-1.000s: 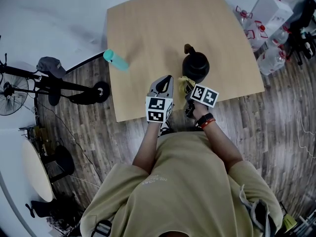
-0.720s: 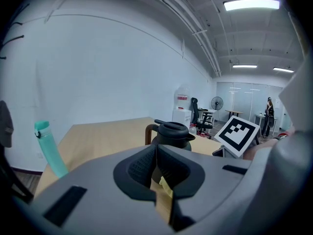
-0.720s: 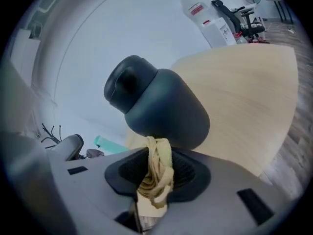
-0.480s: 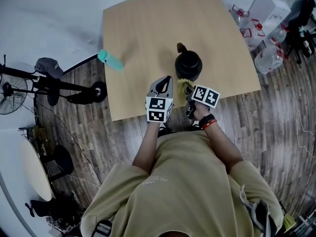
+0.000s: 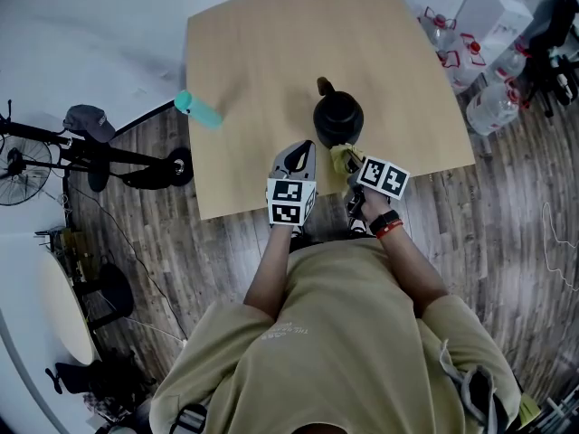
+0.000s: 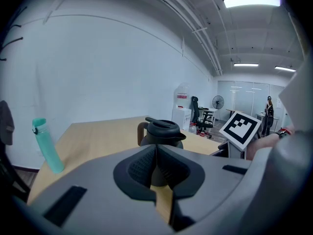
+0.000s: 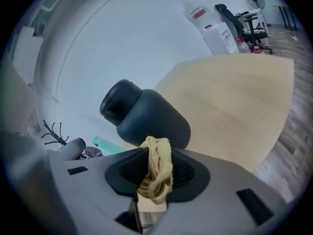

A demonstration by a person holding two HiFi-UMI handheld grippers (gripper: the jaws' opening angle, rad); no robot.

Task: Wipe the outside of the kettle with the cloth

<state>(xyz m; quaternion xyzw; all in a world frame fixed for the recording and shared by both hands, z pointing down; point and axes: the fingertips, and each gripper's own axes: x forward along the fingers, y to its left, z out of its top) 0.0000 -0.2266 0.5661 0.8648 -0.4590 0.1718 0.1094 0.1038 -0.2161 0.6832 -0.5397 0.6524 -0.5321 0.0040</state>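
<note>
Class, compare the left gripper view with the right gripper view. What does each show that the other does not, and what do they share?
Only the left gripper view: the left gripper, its jaws shut with nothing between them, and the kettle's handle and lid.
Only the right gripper view: the right gripper, its jaws shut on the yellow cloth.
Both: the black kettle standing on the wooden table, and the teal bottle, which is only partly seen in the right gripper view.
</note>
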